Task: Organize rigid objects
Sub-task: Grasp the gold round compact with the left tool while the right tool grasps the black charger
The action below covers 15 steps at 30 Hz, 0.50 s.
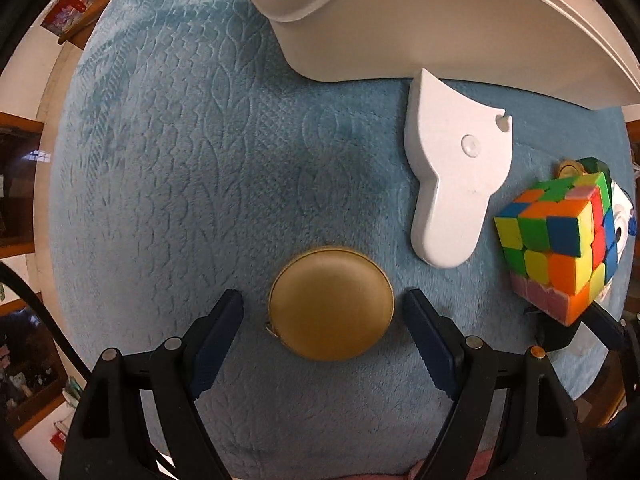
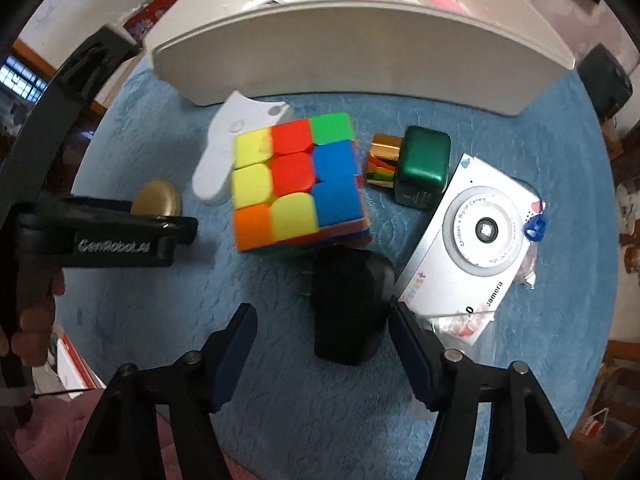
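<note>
Right now my left gripper (image 1: pixel 324 314) is spread wide, its fingers (image 1: pixel 222 336) flanking the gold disc (image 1: pixel 331 303) without touching. My right gripper (image 2: pixel 322 346) gapes around the black charger (image 2: pixel 350 304), its 3 o'clock finger near the charger. Beyond: cube (image 2: pixel 294 184) at 12, camera (image 2: pixel 472 240) at 2, white bin (image 2: pixel 360 56) farthest on the blue surface (image 1: pixel 180 160).

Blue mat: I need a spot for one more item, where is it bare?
Bare: the blue mat left of the gold disc and white piece. Crowded: around the cube, green box, black adapter and camera.
</note>
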Motion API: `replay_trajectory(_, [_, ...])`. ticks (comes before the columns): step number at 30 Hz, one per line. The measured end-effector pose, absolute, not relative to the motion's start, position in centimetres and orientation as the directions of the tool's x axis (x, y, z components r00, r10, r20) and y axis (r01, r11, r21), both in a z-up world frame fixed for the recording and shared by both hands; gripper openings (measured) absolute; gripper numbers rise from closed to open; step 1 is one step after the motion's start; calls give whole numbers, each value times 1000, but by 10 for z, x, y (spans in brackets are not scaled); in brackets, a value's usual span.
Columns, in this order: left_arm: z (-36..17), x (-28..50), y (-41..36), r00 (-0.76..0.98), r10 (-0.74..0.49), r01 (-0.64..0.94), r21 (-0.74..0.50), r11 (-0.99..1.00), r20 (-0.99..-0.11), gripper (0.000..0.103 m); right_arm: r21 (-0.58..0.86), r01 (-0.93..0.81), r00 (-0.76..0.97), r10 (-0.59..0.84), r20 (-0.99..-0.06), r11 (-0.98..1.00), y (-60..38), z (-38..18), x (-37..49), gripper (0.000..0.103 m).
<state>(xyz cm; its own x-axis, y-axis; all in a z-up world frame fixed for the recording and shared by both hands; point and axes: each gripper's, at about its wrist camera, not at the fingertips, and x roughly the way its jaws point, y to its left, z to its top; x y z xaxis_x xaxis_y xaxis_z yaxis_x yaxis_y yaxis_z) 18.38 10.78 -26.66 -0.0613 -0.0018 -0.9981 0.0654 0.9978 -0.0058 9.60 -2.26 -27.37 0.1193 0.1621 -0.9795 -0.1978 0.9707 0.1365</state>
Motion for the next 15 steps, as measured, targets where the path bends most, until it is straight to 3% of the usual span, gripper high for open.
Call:
replay_trajectory(4, [-268, 191, 109, -59, -7, 31, -9, 999, -998, 84, 160, -161, 77, 174, -982, 974, -31, -285, 104, 54])
replay_trajectory(7, [-267, 197, 111, -52, -6, 5, -6, 1000, -999, 82, 178, -155, 68, 191, -979, 972, -31, -288, 108, 53])
replay_trajectory(15, [-261, 198, 131, -30, -16, -53, -14, 998, -999, 59, 156, -175, 68, 170, -983, 972, -25, -287, 100, 52])
